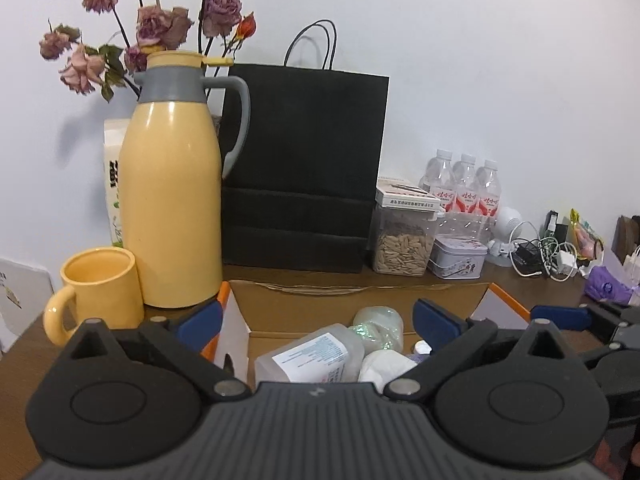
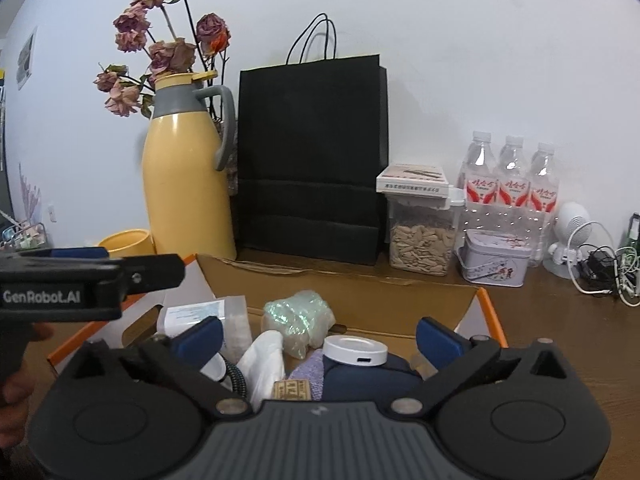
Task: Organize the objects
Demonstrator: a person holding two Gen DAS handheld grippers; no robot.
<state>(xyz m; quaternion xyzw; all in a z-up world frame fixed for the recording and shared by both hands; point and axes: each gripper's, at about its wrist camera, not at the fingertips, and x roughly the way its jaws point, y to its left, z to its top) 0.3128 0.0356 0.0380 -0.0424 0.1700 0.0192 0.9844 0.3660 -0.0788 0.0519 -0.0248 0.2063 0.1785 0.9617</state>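
An open cardboard box (image 1: 360, 300) with orange-edged flaps sits on the wooden table, also in the right wrist view (image 2: 360, 300). Inside lie a clear labelled bottle (image 1: 312, 356), a shiny green plastic bundle (image 2: 298, 318), a white paper wad (image 2: 264, 364), a round white device (image 2: 355, 351) on a dark blue pouch (image 2: 372, 376), and a small patterned card (image 2: 292, 390). My left gripper (image 1: 316, 320) is open and empty above the box. My right gripper (image 2: 318, 334) is open and empty above the box. The left gripper's body (image 2: 80, 284) shows at the left of the right wrist view.
Behind the box stand a yellow thermos (image 1: 172, 200), a yellow mug (image 1: 100, 288), a black paper bag (image 1: 304, 168), a seed container (image 1: 404, 244) with a small carton on top, a tin (image 1: 458, 260), three water bottles (image 1: 464, 188), dried roses and tangled cables (image 1: 540, 256).
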